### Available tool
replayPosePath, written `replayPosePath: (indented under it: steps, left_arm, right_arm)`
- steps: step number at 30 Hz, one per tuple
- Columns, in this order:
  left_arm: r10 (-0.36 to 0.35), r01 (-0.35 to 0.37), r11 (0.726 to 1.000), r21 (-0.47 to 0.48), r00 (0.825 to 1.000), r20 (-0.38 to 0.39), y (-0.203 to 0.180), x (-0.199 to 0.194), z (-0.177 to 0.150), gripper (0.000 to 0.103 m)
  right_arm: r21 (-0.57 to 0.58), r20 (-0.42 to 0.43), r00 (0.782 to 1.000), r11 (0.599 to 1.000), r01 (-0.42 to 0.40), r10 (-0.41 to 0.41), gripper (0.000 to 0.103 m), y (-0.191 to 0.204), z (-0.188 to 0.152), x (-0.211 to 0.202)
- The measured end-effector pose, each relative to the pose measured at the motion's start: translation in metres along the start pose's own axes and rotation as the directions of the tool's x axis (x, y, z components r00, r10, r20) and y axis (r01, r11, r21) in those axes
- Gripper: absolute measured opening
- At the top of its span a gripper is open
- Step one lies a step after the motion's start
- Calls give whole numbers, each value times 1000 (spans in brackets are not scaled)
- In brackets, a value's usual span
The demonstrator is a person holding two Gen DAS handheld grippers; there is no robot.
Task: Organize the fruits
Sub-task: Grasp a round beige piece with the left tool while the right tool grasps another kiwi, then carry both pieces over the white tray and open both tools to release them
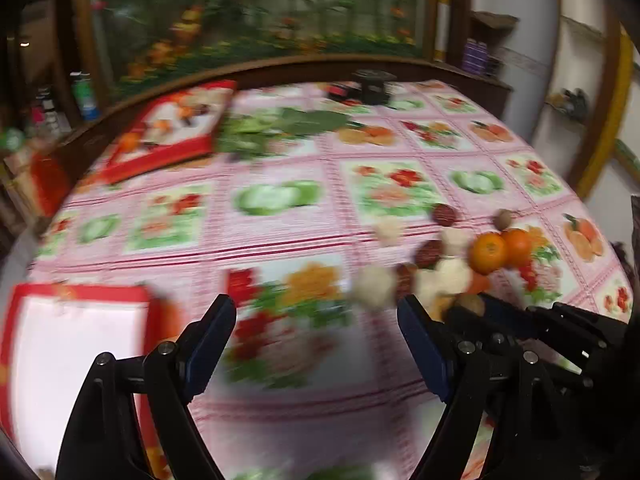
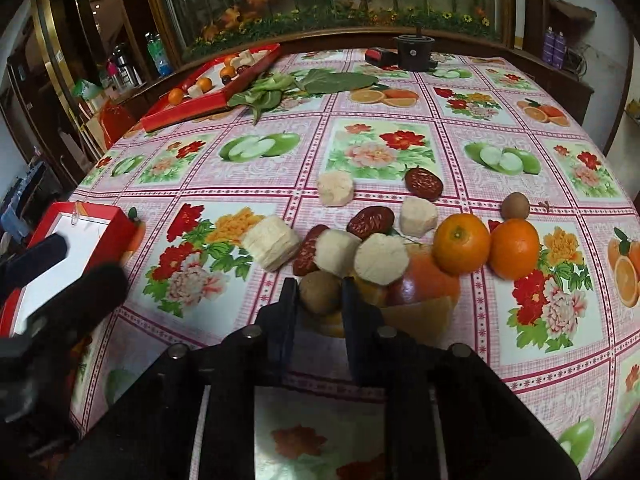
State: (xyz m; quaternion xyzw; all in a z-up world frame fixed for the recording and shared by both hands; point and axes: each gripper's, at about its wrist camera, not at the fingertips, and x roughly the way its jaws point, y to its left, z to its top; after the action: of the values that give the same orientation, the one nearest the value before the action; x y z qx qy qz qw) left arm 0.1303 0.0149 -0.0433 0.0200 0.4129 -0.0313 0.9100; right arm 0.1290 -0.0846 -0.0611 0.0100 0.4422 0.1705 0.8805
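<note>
Right tongs (image 2: pixel 320 300) pinch a small round brown fruit (image 2: pixel 320 292) just above the table (image 2: pixel 400 200) with its floral pink cloth, amid pale cut chunks (image 2: pixel 382 258), red dates (image 2: pixel 370 222) and two oranges (image 2: pixel 462 244). Left tongs (image 1: pixel 316 316) gape wide, empty, beside a red-rimmed white box (image 1: pixel 76 340).
</note>
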Motion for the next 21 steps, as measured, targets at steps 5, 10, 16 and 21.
replayPosePath:
  steps: [5, 10, 16, 21]
  left_arm:
    - [11, -10, 999, 36, 999, -31, -13, 20, 5, 66]
    - [5, -4, 1000, 22, 998, -61, -9, 27, 3, 27]
    - [-16, 17, 1000, 4, 997, -73, -8, 4, -11, 26]
    - [-38, 38, 999, -15, 998, -48, -13, -20, -34, 26]
  right_arm:
    - [42, 7, 1000, 999, 4, -4, 23, -28, -5, -12]
    - [69, 12, 1000, 998, -6, 5, 23, -50, -13, -21]
    - [95, 29, 999, 995, -40, 37, 23, -59, -14, -27]
    - [84, 38, 998, 995, -48, 45, 23, -56, -15, -31]
